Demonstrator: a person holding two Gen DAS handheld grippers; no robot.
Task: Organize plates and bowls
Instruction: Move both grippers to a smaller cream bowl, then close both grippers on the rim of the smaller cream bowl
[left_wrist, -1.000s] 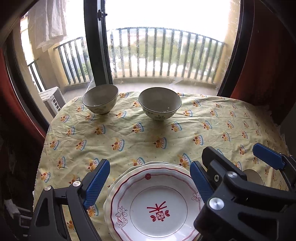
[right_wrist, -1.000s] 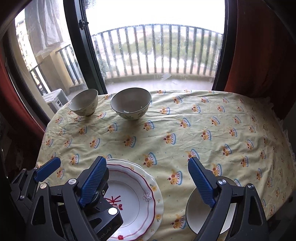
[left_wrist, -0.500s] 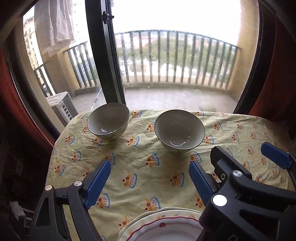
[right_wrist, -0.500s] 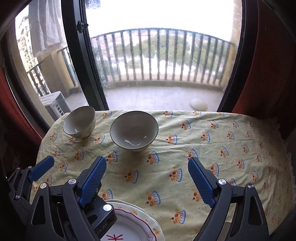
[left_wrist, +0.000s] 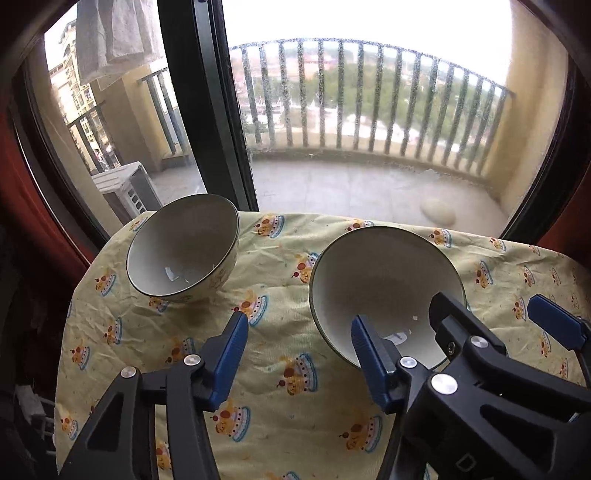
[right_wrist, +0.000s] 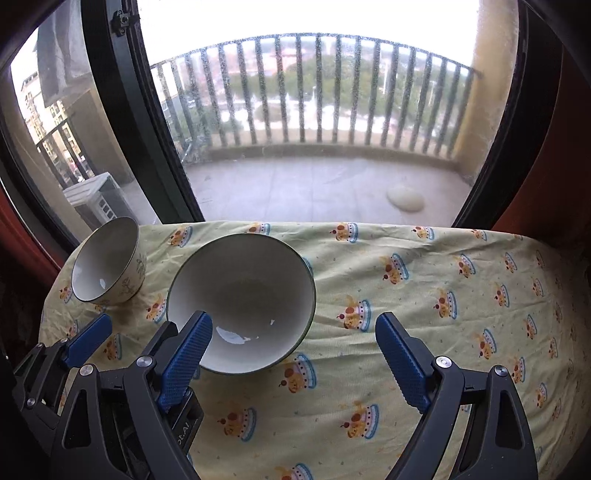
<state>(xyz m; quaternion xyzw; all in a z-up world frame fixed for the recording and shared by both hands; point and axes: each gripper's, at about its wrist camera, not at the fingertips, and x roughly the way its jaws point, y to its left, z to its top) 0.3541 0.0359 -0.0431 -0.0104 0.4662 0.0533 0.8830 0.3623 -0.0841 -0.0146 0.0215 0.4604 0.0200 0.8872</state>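
Two cream bowls stand on the yellow tablecloth near the window. The smaller bowl (left_wrist: 183, 245) is at the far left; it also shows in the right wrist view (right_wrist: 107, 260). The larger bowl (left_wrist: 384, 288) stands to its right, close in front of both grippers, and shows in the right wrist view (right_wrist: 242, 301). My left gripper (left_wrist: 299, 347) is open and empty, just left of the larger bowl. My right gripper (right_wrist: 291, 350) is open and empty, with its left finger (right_wrist: 186, 350) over the bowl's near rim. No plates are in view.
The table (right_wrist: 424, 295) with its cake-print cloth ends at the window; a dark window frame (left_wrist: 207, 103) rises behind the smaller bowl. Red curtains hang at both sides. The right gripper's fingers (left_wrist: 554, 325) show at the right of the left wrist view.
Both grippers have moved forward across the table toward the bowls. The red-rimmed plates have dropped out of view below. Both bowls now look much closer.
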